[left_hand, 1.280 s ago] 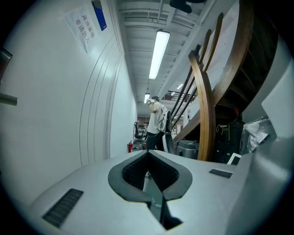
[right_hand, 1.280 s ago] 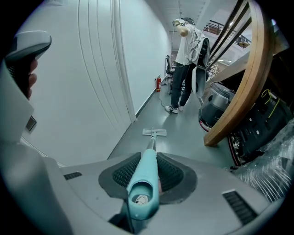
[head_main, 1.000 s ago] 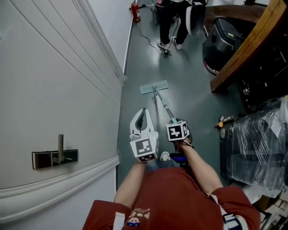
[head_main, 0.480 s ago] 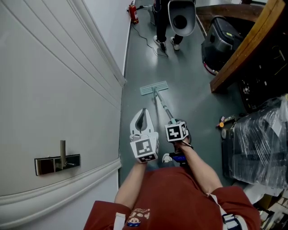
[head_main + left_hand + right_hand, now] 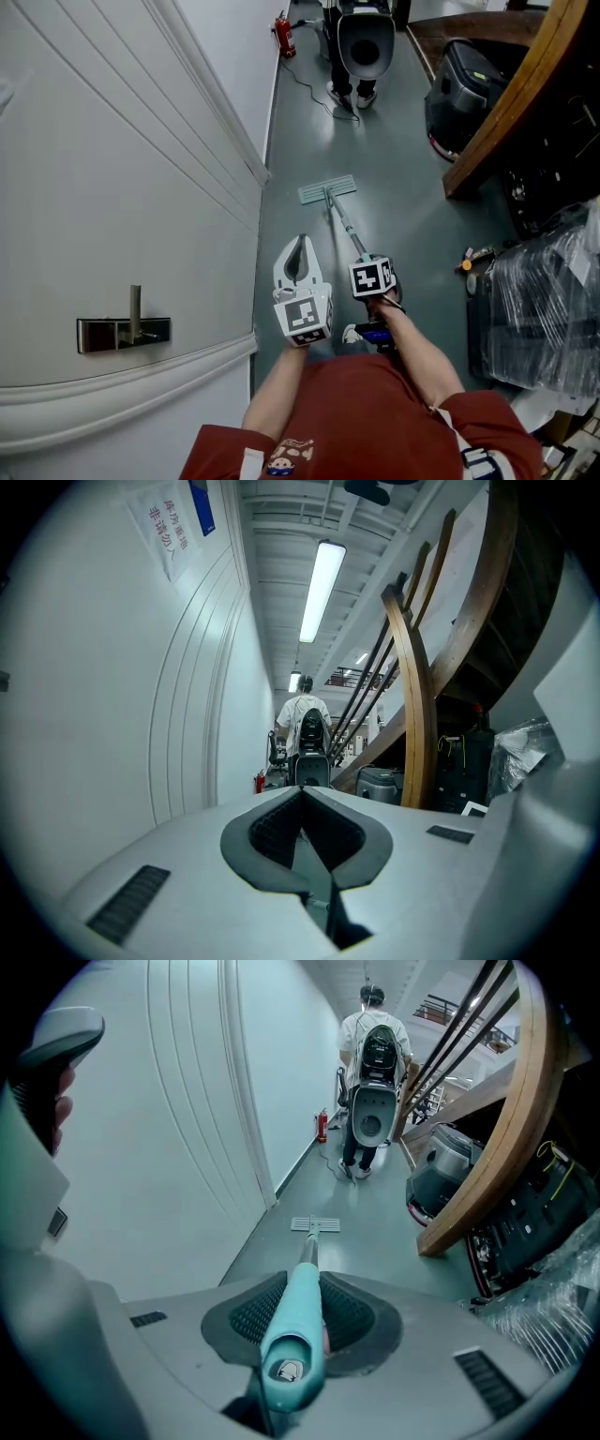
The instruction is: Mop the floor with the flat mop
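Right gripper view, nearest first: right gripper clamped on the teal end of the mop handle, pads pressed to both sides. Just beside it on the left, left gripper — jaws closed on nothing, off the handle. Handle running ahead and down, long axis along the corridor, to the mop head, flat on the green floor, crosswise, near the white wall. Probably mid-stroke; next push or pull along that axis, right side alone driving. Farther off, a person standing in the path — worth watching.
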Tool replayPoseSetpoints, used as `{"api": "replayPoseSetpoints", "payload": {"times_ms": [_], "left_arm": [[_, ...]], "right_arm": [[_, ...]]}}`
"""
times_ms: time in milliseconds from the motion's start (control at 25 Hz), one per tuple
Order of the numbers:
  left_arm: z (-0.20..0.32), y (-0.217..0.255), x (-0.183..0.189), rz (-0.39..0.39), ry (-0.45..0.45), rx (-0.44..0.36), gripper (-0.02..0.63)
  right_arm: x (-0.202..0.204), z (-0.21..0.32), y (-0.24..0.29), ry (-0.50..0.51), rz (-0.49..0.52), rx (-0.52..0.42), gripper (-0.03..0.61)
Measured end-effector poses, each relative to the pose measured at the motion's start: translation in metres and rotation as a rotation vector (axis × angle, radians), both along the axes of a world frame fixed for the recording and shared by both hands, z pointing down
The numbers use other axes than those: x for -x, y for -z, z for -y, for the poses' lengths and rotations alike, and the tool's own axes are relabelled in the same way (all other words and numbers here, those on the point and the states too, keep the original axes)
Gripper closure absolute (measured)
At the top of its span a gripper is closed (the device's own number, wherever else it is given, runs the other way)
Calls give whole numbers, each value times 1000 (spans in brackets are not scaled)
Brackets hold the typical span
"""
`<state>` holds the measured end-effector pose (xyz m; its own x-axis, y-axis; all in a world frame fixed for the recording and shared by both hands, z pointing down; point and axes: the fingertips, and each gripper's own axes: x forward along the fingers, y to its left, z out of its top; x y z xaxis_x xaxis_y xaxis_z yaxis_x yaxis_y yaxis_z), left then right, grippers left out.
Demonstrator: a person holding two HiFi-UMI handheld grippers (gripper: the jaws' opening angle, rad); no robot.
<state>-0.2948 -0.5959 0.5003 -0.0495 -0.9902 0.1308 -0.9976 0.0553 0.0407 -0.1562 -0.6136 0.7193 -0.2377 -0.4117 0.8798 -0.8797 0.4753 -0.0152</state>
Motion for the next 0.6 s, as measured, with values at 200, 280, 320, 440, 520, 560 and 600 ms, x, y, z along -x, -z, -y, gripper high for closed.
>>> {"api": "replayPoseSetpoints", "payload": {"times_ms": [200,280,320,440,520,560,600], "left_arm": [[-6,2,-6,8,3,3,600],[-7,3,-7,11,2,1,598],[-7,4,-7,13,2,0,598],[-8,6,-6,14,6,0,600],[-8,8,-4,11,11,-6,598],[-8,11,-2,11,14,-10,598],[-8,12,-1,12,15,-11,598]], "right_arm": [[-4,0,5,9,0,-14,460],[-4,0,6,11,1,-16,460],[-5,0,6,11,0,-16,460],[-6,-1,5,12,-3,-14,460],[-5,-2,3,12,-3,-11,460],[-4,-2,3,11,-3,-10,460],[-4,-2,4,10,-4,-11,460]]}}
